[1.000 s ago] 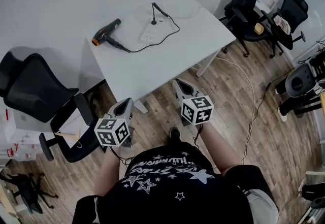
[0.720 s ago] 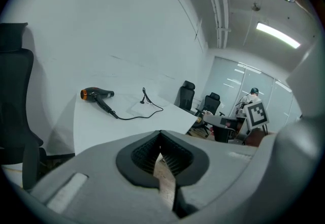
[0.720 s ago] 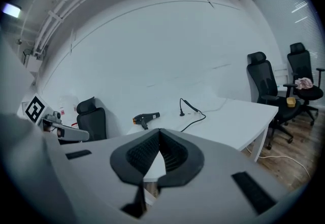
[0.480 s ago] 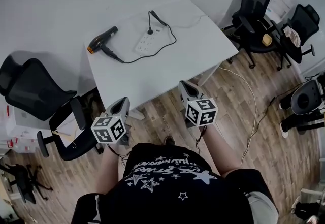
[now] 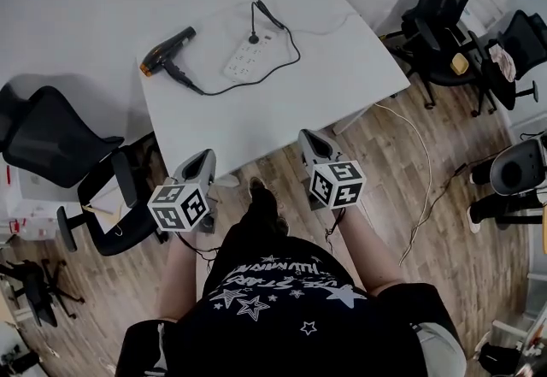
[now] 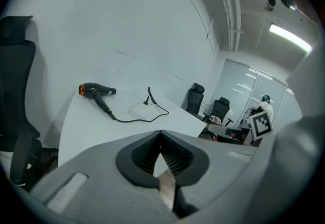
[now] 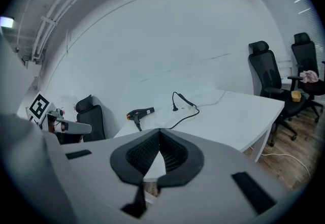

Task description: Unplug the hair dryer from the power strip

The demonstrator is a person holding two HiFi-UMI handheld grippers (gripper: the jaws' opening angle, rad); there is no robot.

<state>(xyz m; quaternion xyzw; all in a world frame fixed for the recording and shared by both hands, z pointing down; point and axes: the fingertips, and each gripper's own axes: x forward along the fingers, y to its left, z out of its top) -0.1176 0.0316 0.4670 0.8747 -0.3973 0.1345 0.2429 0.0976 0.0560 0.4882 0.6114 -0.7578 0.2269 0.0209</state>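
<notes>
Both grippers hang short of the white table (image 5: pixel 282 110). The left gripper (image 5: pixel 202 157) has its jaws pressed together on nothing, and the right gripper (image 5: pixel 309 140) is closed just the same, empty. Over at the table's far side lies the hair dryer (image 5: pixel 167 49), well apart from both. Its black cord (image 5: pixel 295 49) loops round to the power strip (image 5: pixel 248 58) beside it, with the plug (image 5: pixel 254 38) standing upright in the strip.

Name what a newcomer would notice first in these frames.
The black hair dryer with its orange nozzle lies on the far left part of the white table. Its cord loops to a plug standing in the white power strip beside it. Nearer the person, the left gripper and right gripper are held by the table's near edge, both shut and empty.
</notes>
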